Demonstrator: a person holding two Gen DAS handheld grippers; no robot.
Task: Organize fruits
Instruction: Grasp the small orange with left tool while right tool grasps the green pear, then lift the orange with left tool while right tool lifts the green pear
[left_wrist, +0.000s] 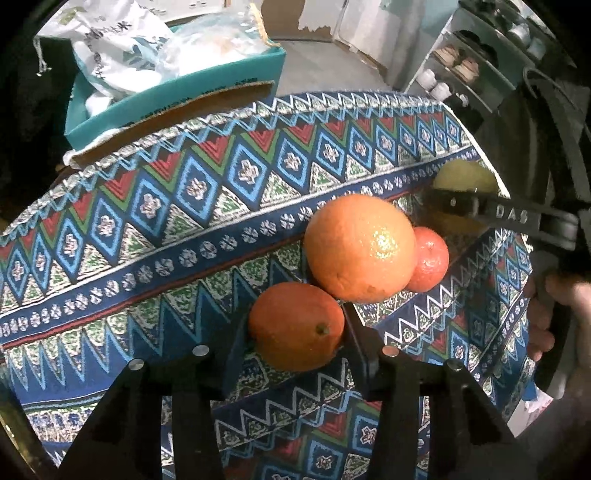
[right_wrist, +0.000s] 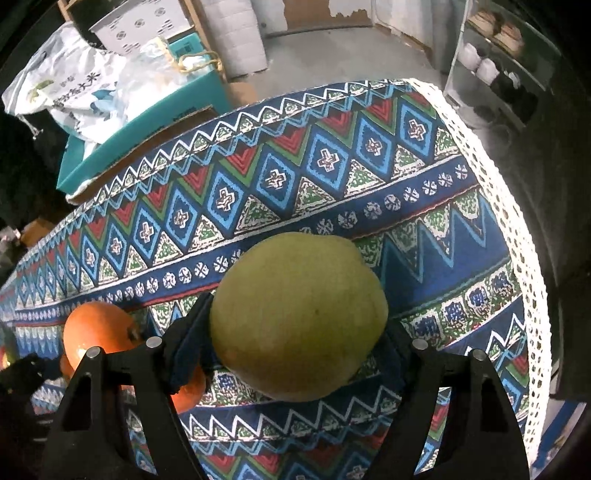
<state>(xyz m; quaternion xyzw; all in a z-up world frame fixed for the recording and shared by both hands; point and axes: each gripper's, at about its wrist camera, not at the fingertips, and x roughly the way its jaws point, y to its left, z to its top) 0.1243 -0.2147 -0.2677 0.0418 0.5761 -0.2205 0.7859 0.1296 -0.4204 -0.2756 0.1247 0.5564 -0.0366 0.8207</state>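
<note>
The left gripper (left_wrist: 297, 332) is clamped on a small round orange (left_wrist: 295, 326) — both pads pressed to its sides on the patterned blue tablecloth (left_wrist: 184, 206). A bigger orange (left_wrist: 360, 247) lies touching it at one o'clock. The right gripper (right_wrist: 299, 347) straddles a large yellow-green pear-like fruit (right_wrist: 299, 317) — wide, pads seemingly touching; whether it grips, I cannot tell.

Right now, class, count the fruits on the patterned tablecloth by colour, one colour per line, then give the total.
Orange: 2, the small orange between the left gripper's fingers and the large orange
Reddish-orange: 1, the small reddish fruit
Yellow-green: 1, the yellow-green fruit
Total: 4
</note>
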